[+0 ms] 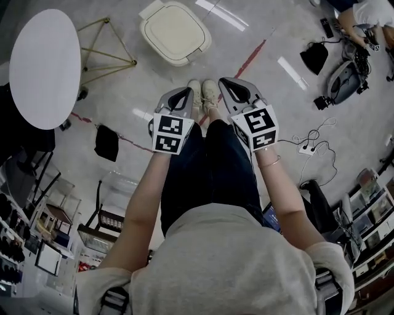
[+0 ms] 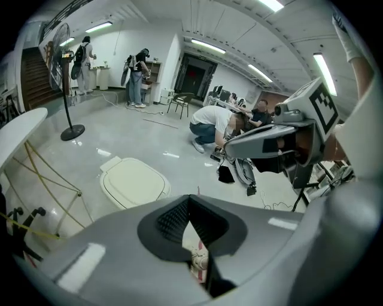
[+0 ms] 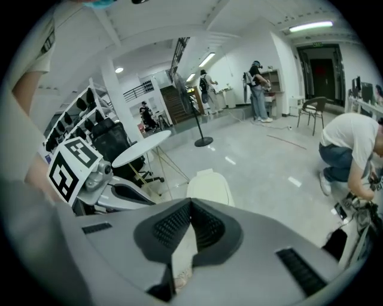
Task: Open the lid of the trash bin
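Floor: pale grey, polished, with ceiling-light reflections, in an open workroom. Far left, a white round table on a yellow wire-frame base. A black bag lies on the floor below it, beside a thin red line.

Trash bin: cream, rounded-square, standing on the floor at top centre of the head view, beyond the person's shoes. Lid is down flat. Inside cannot be seen.

Left gripper: pads meet at the tips and nothing is between them. Only floor and a shoe show through the gap behind the tips. In the left gripper view the bin sits up and to the left of the tips, well apart from them.

Right gripper: pads also meet at the tips, with nothing gripped. In the right gripper view the bin is just above the tips in the picture, a little right, but out on the floor and not touched.

The two grippers are side by side, held over the person's legs.

Right of the grippers: a red tape strip runs diagonally, and a white power strip lies with tangled cords. At top right, a crouching person is among dark gear.
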### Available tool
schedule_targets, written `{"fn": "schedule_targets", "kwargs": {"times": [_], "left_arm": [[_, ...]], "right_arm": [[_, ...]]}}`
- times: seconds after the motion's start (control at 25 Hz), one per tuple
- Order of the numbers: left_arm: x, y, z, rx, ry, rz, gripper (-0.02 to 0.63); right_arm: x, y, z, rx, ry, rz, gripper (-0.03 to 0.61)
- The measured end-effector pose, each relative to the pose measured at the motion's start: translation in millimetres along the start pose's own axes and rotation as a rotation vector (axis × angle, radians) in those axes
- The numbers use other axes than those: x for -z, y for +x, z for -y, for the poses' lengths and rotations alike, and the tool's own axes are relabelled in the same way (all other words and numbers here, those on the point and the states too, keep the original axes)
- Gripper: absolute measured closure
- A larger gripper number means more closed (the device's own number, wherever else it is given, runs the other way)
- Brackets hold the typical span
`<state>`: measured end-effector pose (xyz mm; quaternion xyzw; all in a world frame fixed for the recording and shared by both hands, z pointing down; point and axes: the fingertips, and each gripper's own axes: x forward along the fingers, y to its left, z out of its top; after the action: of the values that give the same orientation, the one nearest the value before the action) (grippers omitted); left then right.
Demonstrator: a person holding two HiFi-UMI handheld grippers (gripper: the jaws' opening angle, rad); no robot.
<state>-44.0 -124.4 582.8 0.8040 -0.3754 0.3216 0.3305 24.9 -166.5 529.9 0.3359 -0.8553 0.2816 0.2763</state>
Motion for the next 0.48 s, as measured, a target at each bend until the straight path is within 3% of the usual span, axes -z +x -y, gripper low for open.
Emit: {"fn": "schedule_targets", "kwargs": {"times": [0.2,0.48], "left_arm": [[27,25,-1,0.015,-0.030,-0.031,0.604],[51,61,-16,-0.004,-0.014,-0.056,0.604]], "right_arm": [[40,5,21,0.045,0.090,-0.029,0.572],[76,41,32,0.036,0.104,-0.057,0.572]]}}
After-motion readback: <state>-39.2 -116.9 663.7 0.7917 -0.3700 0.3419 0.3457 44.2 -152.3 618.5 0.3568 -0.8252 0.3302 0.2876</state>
